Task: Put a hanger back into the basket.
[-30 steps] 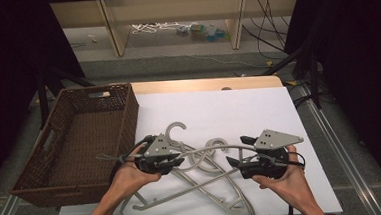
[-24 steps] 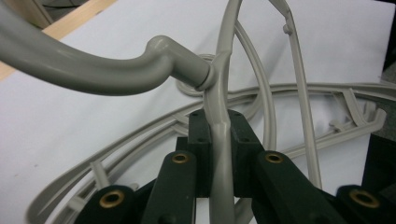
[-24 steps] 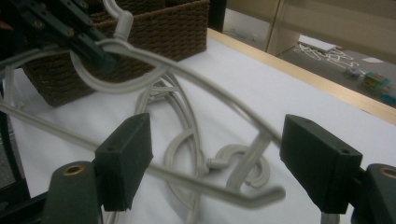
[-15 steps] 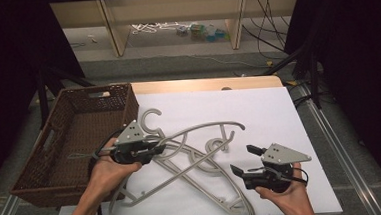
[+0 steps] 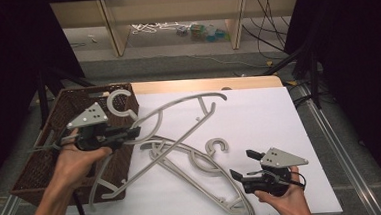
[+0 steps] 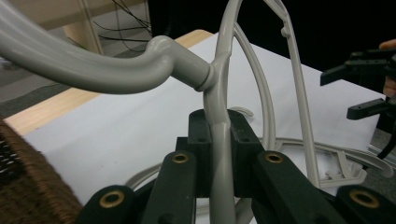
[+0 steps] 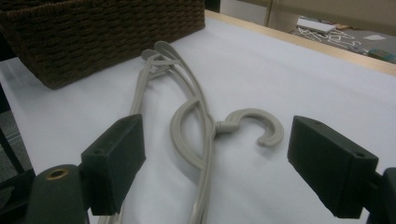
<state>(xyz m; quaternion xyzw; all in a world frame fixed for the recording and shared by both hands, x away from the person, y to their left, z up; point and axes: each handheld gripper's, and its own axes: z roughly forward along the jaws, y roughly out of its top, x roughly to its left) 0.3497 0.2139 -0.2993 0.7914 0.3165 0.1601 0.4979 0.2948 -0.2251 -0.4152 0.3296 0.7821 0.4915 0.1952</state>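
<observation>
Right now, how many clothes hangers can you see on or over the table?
2. One hanger is held up by the left hand-held gripper, its hook near the basket. The other hanger lies flat on the white sheet, in front of the right hand-held gripper.

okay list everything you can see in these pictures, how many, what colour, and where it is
Held hanger: one, grey plastic, lifted at a slant, its hook over the basket's near corner.
Lying hanger: one, grey plastic, flat on the white sheet, hook pointing right.
Basket: one, dark brown wicker, at the table's left edge.
White sheet: one, covers most of the table.
Table: one, light wood edge showing at the far side.
Shelf unit: one, pale wood, on the floor beyond the table, with small items I cannot make out.
Left gripper: one, black, shut on the held hanger below its hook.
Right gripper: one, black, open, low over the lying hanger.
</observation>
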